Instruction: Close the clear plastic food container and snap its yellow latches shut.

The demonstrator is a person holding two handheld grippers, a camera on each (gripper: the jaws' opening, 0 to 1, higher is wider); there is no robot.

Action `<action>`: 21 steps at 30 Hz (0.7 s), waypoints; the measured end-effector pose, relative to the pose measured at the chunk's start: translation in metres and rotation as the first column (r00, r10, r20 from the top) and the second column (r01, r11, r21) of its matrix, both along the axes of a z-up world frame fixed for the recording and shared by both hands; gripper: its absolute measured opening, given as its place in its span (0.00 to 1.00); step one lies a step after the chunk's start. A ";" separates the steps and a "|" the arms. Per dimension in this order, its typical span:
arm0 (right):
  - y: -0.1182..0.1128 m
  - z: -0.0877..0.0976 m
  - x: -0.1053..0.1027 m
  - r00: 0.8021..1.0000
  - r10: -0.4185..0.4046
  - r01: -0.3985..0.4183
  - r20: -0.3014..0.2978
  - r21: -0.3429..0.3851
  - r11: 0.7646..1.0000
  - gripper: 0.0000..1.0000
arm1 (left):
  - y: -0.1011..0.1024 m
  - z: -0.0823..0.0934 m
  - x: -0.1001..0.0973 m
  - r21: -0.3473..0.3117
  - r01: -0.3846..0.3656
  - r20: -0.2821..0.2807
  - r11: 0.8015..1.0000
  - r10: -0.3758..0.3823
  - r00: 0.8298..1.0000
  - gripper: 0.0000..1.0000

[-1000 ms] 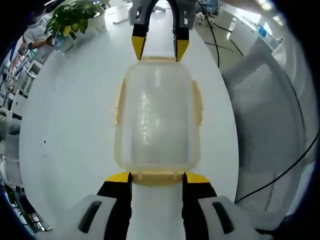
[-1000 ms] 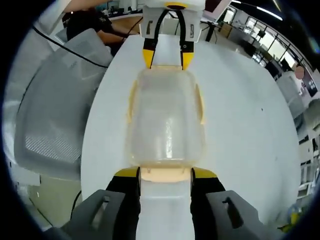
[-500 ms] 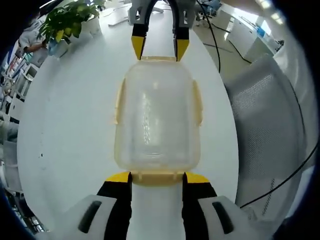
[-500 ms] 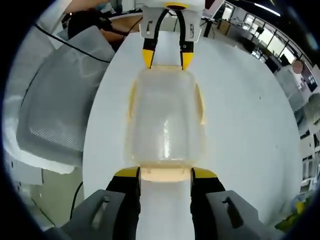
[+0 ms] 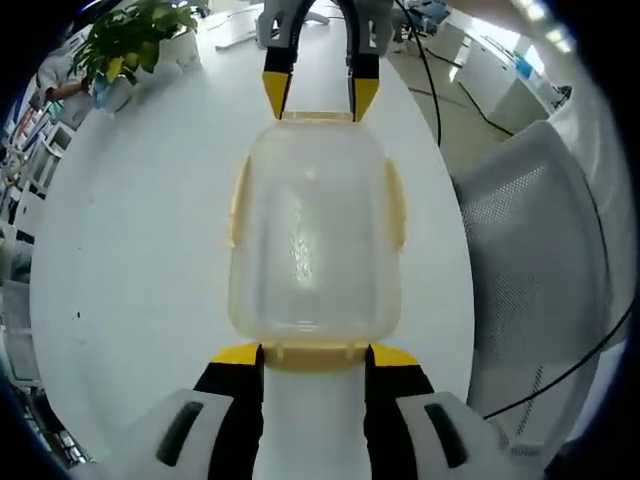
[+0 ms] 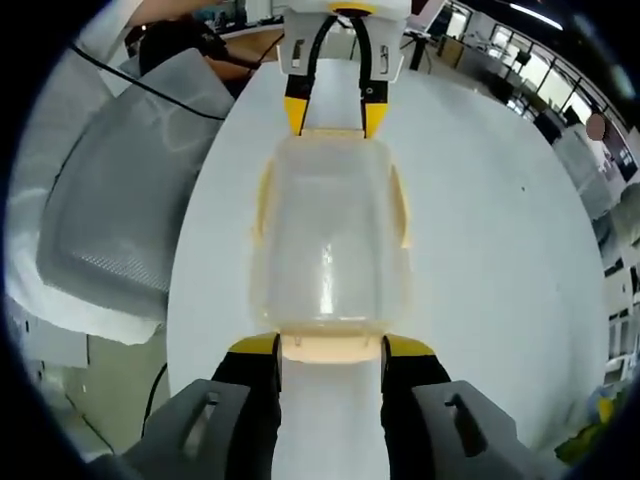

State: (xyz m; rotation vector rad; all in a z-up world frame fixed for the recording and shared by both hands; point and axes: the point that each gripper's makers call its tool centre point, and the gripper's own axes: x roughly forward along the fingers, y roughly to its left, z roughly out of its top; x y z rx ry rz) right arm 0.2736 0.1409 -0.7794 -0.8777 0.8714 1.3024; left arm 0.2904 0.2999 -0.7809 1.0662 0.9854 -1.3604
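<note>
- Your clear plastic food container (image 5: 315, 235) sits lid-on in the middle of the white table (image 5: 140, 250), held between your two grippers, one at each short end.
- Your left gripper (image 5: 314, 352) has its two yellow-tipped jaws spread apart, one on each side of the near end latch (image 5: 314, 354); the tips touch or sit just beside the container's end wall. The jaws are released, not clamped on anything.
- In the left gripper view, your right gripper (image 5: 315, 97) comes in from the far side, its yellow tips apart and straddling the far end latch (image 5: 316, 117).
- In the right gripper view, your right gripper (image 6: 330, 345) is likewise spread, its tips flanking the pale yellow latch (image 6: 330, 347) at the container's (image 6: 330, 235) near end. Nothing is gripped.
- There your left gripper (image 6: 333, 115) meets the far end of the container, jaws apart.
- The long side latches (image 5: 238, 205) lie close against the container's walls; whether they are fully snapped, you cannot tell from here.
- A white mesh chair (image 5: 545, 290) stands just beside the table edge, with a black cable (image 5: 585, 335) running across it.
- A green potted plant (image 5: 135, 40) stands at the far corner of the table.
</note>
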 end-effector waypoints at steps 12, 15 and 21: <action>-0.001 -0.001 0.000 1.000 0.008 -0.008 -0.002 -0.001 1.000 0.35 | -0.001 -0.001 -0.001 0.011 -0.002 -0.012 1.000 0.002 1.000 0.34; -0.002 -0.002 0.000 1.000 0.004 -0.004 -0.003 -0.001 1.000 0.36 | -0.001 -0.001 -0.001 0.018 -0.003 -0.015 1.000 0.003 1.000 0.34; -0.002 -0.005 0.000 1.000 0.016 -0.015 0.008 -0.019 1.000 0.36 | -0.001 -0.001 -0.001 0.019 -0.008 -0.013 1.000 0.009 1.000 0.35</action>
